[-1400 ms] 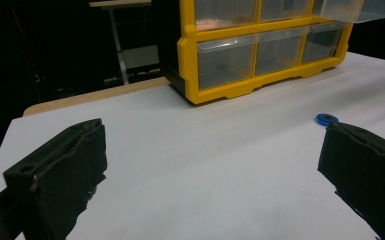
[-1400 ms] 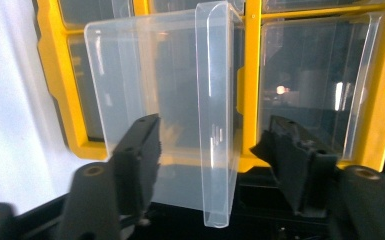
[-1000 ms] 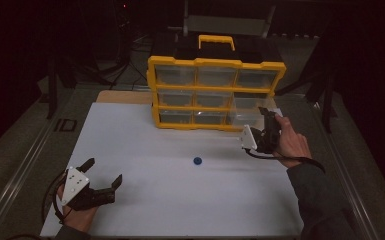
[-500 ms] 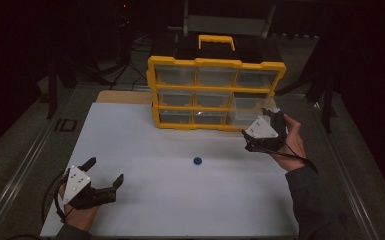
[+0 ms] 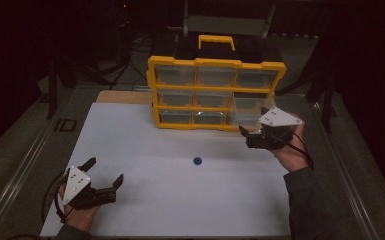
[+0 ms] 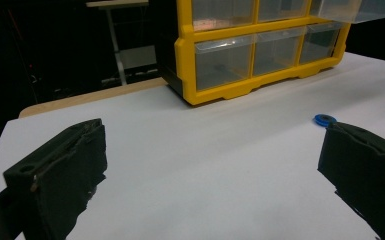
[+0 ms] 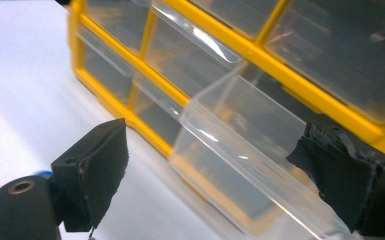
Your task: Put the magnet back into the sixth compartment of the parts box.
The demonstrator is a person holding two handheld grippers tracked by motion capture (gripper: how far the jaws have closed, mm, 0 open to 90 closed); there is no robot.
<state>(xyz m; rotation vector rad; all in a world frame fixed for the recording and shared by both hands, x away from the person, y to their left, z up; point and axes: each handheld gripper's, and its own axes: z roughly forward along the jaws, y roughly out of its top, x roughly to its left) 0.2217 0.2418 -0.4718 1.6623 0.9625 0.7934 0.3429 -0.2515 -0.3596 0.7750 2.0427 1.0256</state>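
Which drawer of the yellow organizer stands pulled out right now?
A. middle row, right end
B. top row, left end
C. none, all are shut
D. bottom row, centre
A: in the high view the clear drawer at the right end of the middle row juts forward from the yellow organizer, just ahead of the right tool, whose jaws are spread; the other drawers sit flush.

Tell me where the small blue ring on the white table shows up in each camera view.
High view: blue ring lies mid-table, in front of the yellow drawer cabinet.
Left gripper view: ring at right, just above the right-hand jaw.
Right gripper view: I cannot make it out for sure.
Shared landmark: the yellow drawer cabinet.
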